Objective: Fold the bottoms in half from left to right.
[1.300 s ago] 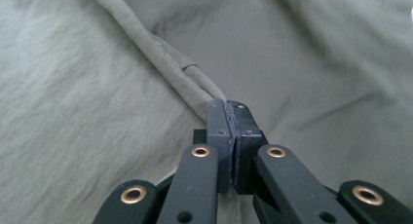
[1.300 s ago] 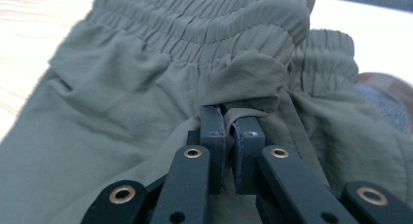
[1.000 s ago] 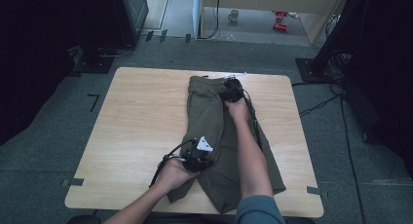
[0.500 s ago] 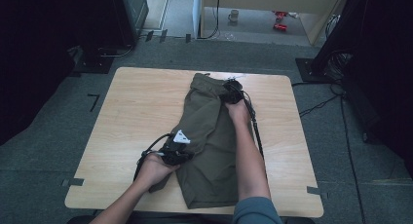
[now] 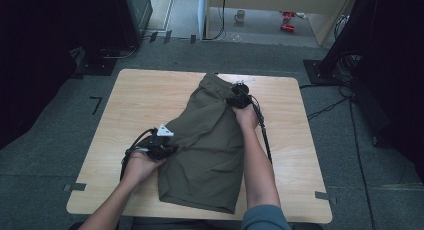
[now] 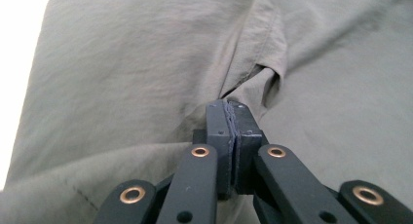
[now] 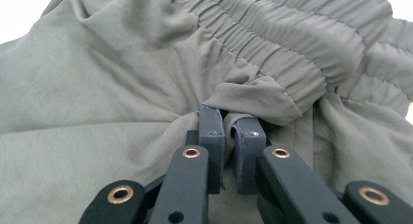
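Note:
Olive-green shorts [image 5: 210, 145] lie lengthwise on the wooden table [image 5: 135, 110], waistband at the far end. My left gripper [image 5: 167, 149] is shut on a fold of the fabric [image 6: 146, 78] at the shorts' left edge, about halfway down. My right gripper [image 5: 240, 97] sits at the right of the elastic waistband [image 7: 292, 44]. Its jaws pinch a bunched tuck of cloth [image 7: 253, 100] just below the elastic, with a thin gap left between the pads. Both grippers [image 6: 231, 117] [image 7: 229, 121] hold the same garment.
The table's right edge [image 5: 305, 140] and left half are bare wood. Black cables [image 5: 262, 130] trail from the right gripper across the table. Dark stands and equipment ring the table on the grey floor. A mug [image 5: 240, 15] stands on the floor beyond.
My left gripper has dragged the shorts' lower part to the left and farther up the table, so the garment now lies slanted. The right gripper has stayed at the waistband.

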`<state>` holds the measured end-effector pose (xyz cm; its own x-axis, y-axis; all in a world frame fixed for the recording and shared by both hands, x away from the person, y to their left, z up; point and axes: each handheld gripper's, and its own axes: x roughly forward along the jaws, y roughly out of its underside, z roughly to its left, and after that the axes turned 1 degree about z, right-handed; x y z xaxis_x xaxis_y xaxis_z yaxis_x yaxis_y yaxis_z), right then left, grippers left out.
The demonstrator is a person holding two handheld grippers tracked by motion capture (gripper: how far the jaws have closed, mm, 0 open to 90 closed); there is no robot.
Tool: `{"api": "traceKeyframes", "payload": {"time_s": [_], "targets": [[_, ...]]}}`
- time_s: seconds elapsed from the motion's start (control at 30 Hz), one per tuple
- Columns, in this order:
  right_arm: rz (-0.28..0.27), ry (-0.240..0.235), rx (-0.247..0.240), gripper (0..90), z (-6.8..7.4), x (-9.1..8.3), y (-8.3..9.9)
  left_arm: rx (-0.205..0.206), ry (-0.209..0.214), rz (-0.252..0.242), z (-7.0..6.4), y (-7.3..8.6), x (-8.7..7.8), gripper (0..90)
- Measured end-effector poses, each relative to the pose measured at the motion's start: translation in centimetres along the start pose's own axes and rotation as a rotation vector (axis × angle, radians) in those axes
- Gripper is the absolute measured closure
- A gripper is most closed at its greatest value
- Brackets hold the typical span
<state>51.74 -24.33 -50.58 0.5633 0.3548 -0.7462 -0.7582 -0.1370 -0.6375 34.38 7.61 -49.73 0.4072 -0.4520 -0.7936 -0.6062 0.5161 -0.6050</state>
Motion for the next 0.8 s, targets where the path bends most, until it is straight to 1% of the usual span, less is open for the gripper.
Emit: {"api": "traceKeyframes", "payload": {"time_s": [0.03,0.07,0.1,0.17,0.2,0.23,0.3,0.37,0.43,0.47,0.5,0.53,0.6,0.63,0.7,0.73,0.8], "targets": [[0.000,0.001,0.001,84.6,0.0,0.0,0.0,-0.012,-0.010,-0.003,0.3,0.0,0.0,89.9],[0.000,0.003,0.000,84.6,0.0,0.0,0.0,-0.027,-0.011,-0.004,0.4,0.0,0.0,89.9],[-0.001,0.004,0.000,84.6,0.0,0.0,0.0,-0.033,-0.010,-0.002,0.4,0.0,0.0,90.0],[0.000,0.008,0.001,84.6,0.1,0.0,0.0,-0.023,-0.014,0.003,0.0,-0.1,-0.4,90.0],[0.001,0.009,0.003,84.6,0.1,0.0,0.0,-0.013,-0.013,-0.006,-0.4,-0.2,-0.7,90.0],[0.004,0.010,0.003,84.6,0.1,0.0,-0.1,-0.007,-0.012,-0.019,-0.8,-0.3,-1.2,90.0],[0.009,0.011,0.002,84.8,0.1,-0.1,-0.1,-0.006,0.006,-0.041,-1.5,-0.6,-2.1,90.0],[0.011,0.014,-0.004,85.1,0.1,-0.1,-0.2,0.006,0.016,-0.060,-2.3,-0.8,-3.1,90.0],[0.009,0.017,0.003,85.1,0.2,-0.2,-0.2,0.002,0.038,-0.082,-3.1,-1.0,-4.0,90.0],[0.010,0.015,0.013,85.1,0.3,-0.3,-0.2,0.004,0.052,-0.097,-3.6,-1.2,-4.4,90.0],[0.003,0.012,0.013,85.3,0.2,-0.3,-0.3,0.008,0.061,-0.104,-4.0,-1.3,-4.7,90.0],[-0.002,0.003,0.025,85.7,0.2,-0.5,-0.4,0.012,0.068,-0.113,-4.5,-1.5,-5.0,90.0],[-0.023,-0.016,0.049,86.3,-0.1,-1.0,-0.6,0.032,0.082,-0.126,-5.5,-2.0,-5.5,90.0],[-0.033,-0.020,0.053,86.5,-0.1,-1.3,-0.8,0.038,0.091,-0.131,-6.0,-2.3,-5.7,90.0],[-0.047,-0.014,0.036,86.5,-0.2,-1.9,-1.2,0.065,0.109,-0.145,-7.0,-3.0,-6.3,90.0],[-0.051,-0.011,0.031,86.5,-0.2,-2.2,-1.4,0.071,0.122,-0.155,-7.5,-3.4,-6.6,90.0],[-0.062,-0.010,0.029,86.4,-0.3,-2.8,-1.6,0.098,0.138,-0.169,-8.7,-4.1,-7.2,90.0]]}}
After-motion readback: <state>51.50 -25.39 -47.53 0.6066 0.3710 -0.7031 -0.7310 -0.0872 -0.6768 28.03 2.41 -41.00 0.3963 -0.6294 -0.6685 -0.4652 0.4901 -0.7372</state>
